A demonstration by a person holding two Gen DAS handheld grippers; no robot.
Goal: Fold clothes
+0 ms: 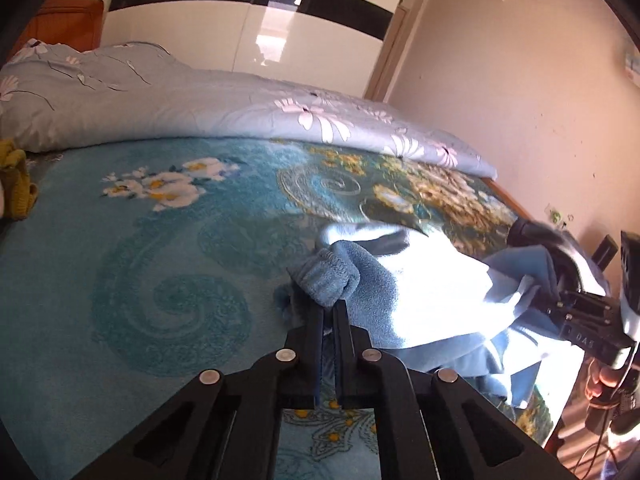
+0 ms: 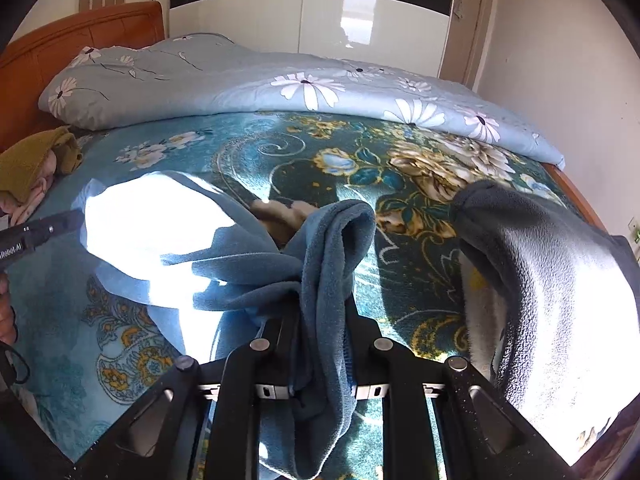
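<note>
A blue fleece garment [image 1: 372, 284] lies spread on the teal floral blanket [image 1: 140, 264], partly washed out by sunlight. My left gripper [image 1: 329, 307] is shut on its elastic cuff [image 1: 326, 276], low over the blanket. My right gripper [image 2: 324, 304] is shut on a bunched fold of the same blue fleece [image 2: 332, 256], which drapes between and below the fingers. The right gripper also shows at the right of the left wrist view [image 1: 560, 300], the left one at the left edge of the right wrist view [image 2: 76, 216].
A dark grey fleece garment [image 2: 552, 264] lies at the right on the blanket [image 2: 312, 160]. A folded light-blue flowered quilt [image 2: 280, 84] runs along the back. Mustard and pink clothes [image 2: 36, 164] sit at the left by the orange headboard [image 2: 80, 28]. A wall is close on the right.
</note>
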